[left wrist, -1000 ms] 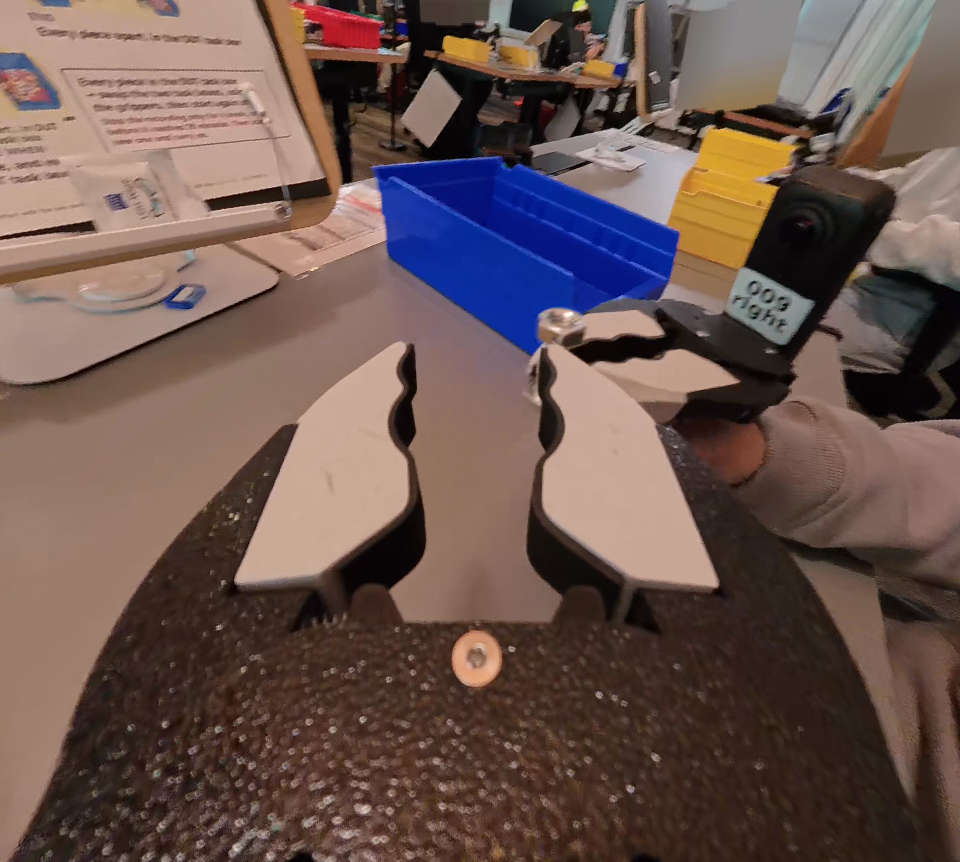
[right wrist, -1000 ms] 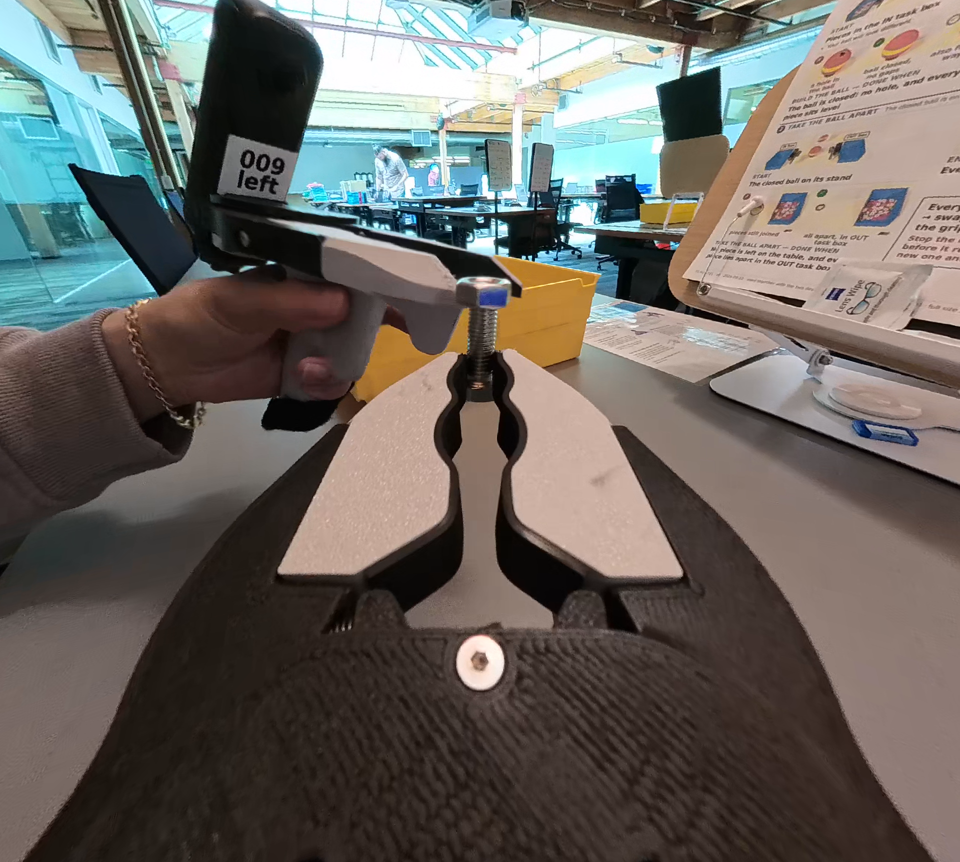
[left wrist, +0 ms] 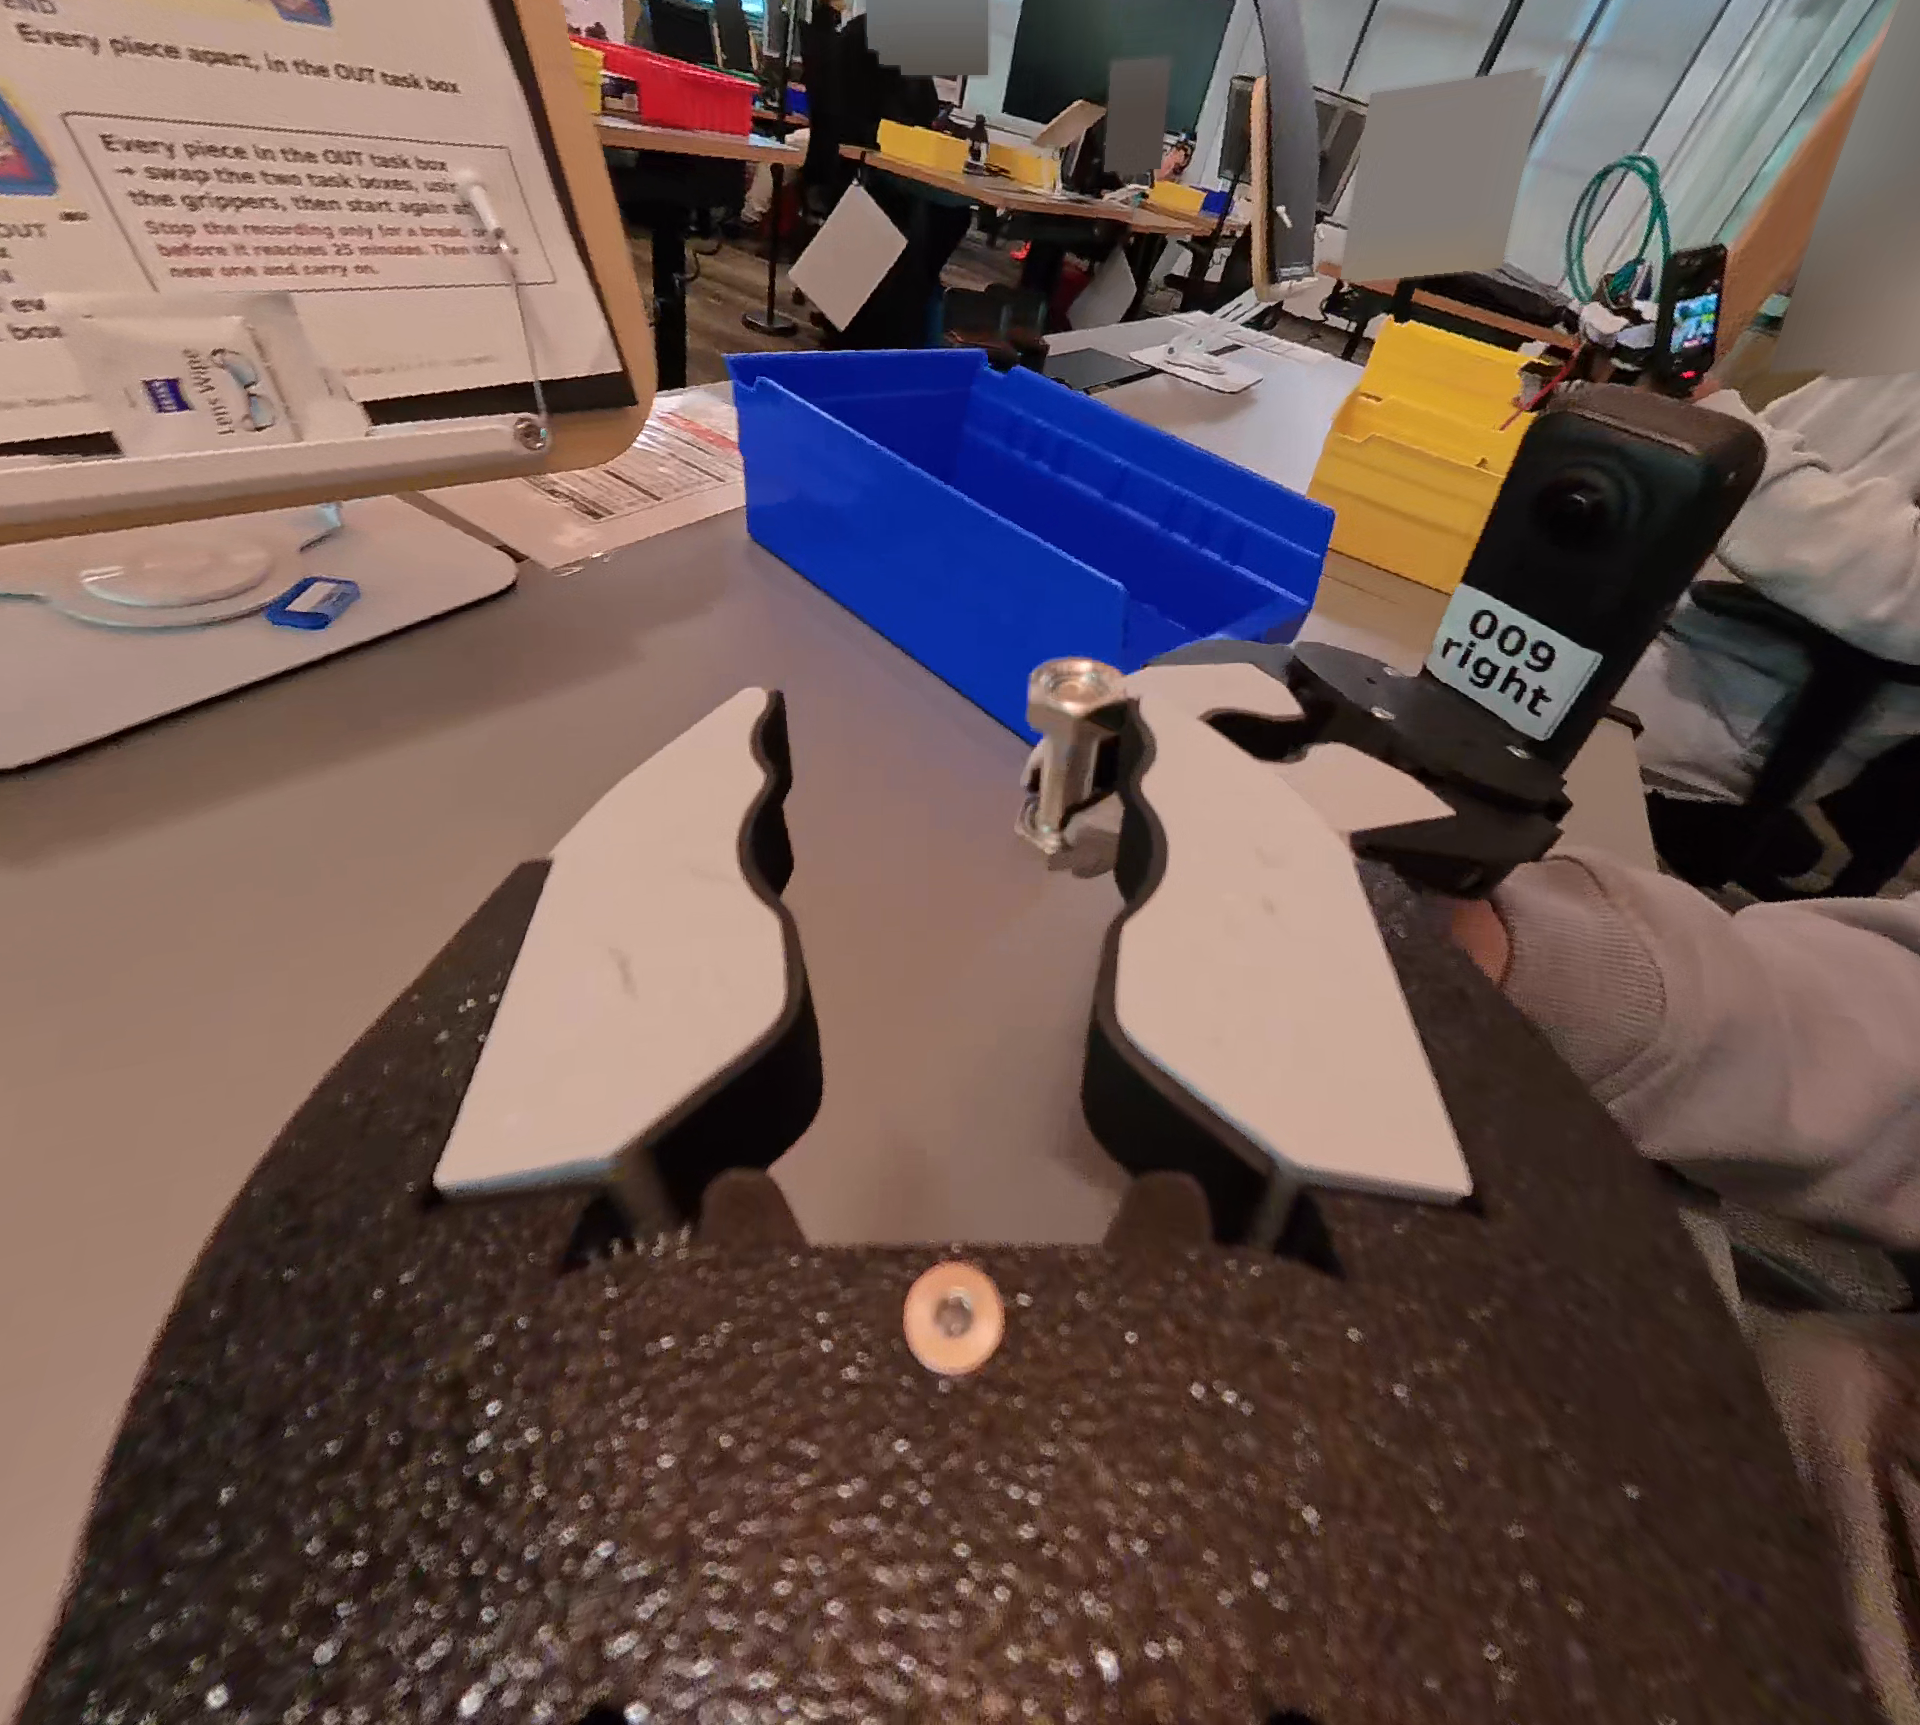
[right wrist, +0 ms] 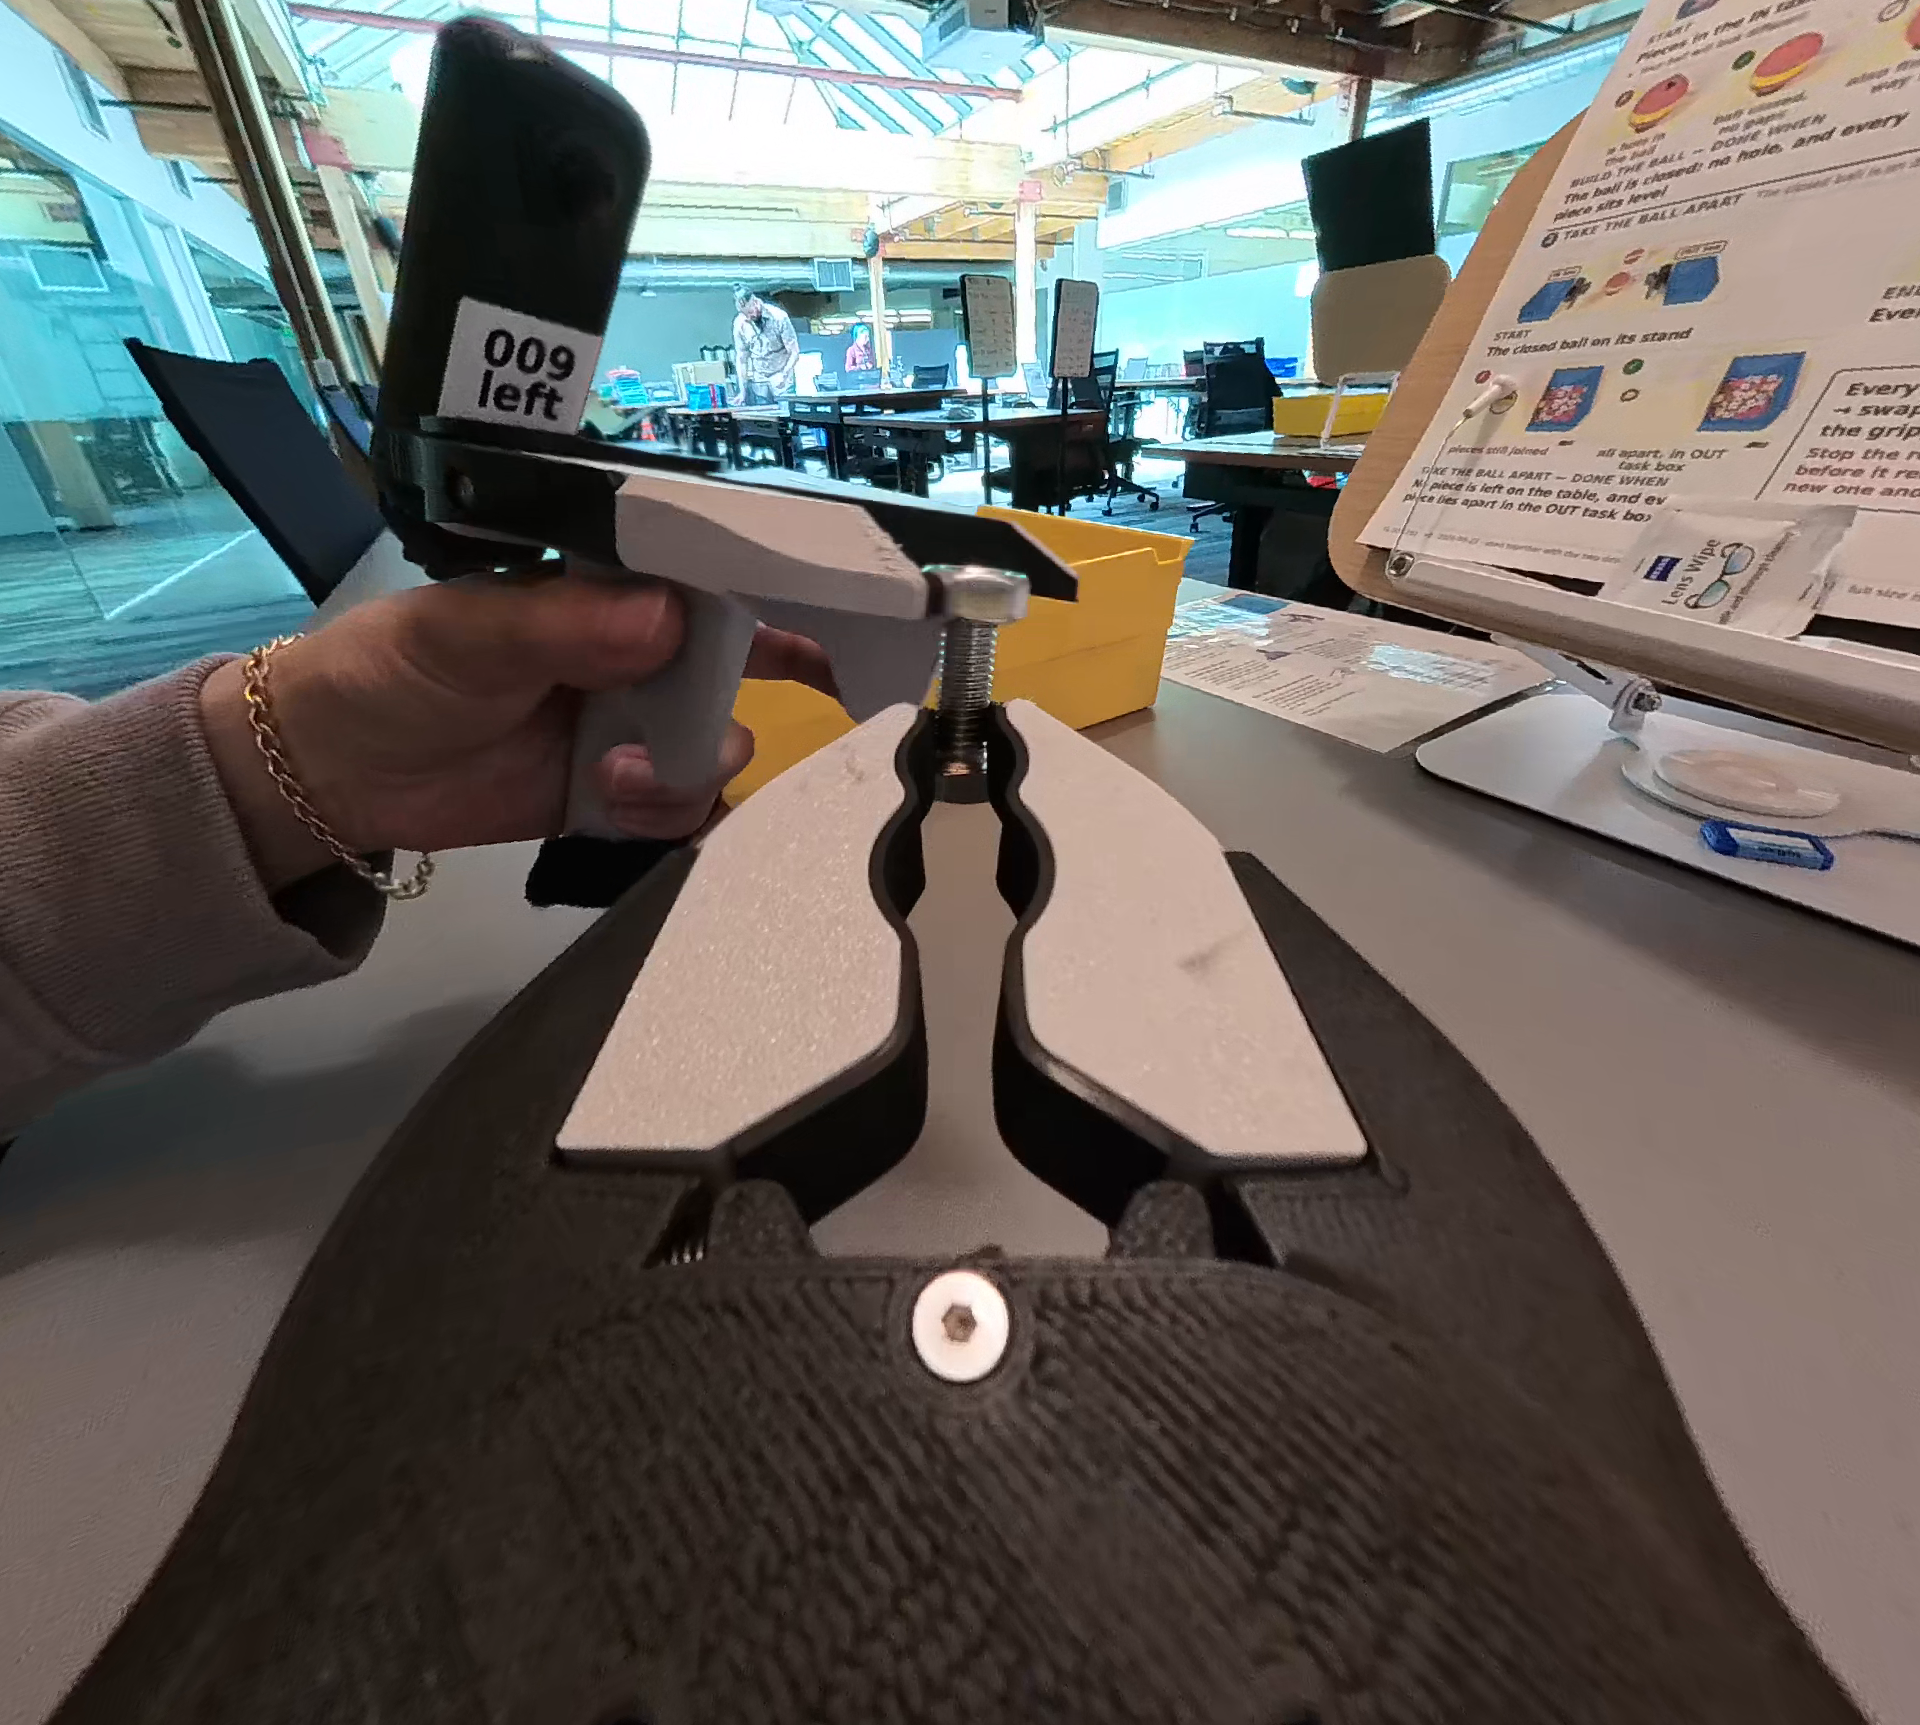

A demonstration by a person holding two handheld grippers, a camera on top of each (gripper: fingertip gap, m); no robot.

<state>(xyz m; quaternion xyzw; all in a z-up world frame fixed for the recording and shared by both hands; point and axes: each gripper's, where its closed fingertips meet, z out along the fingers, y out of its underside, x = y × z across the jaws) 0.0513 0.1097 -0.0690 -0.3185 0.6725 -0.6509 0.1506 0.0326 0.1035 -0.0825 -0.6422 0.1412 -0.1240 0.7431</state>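
Steel bolt (right wrist: 966, 667) in right gripper (right wrist: 961, 740)

Left gripper's fingers spread away from the bolt head

The left gripper (left wrist: 951, 745) now stands with its jaws wide apart, wider than a second ago, with bare grey table showing between its pads. In the left wrist view its right finger (left wrist: 1226, 927) lies beside the hex bolt (left wrist: 1070, 740) rather than covering it, so the shank and lower end, hidden before, are now exposed. From the right wrist view the left gripper's near finger (right wrist: 769, 548) seems just to touch the bolt head (right wrist: 977, 592), though contact is hard to judge from this angle.
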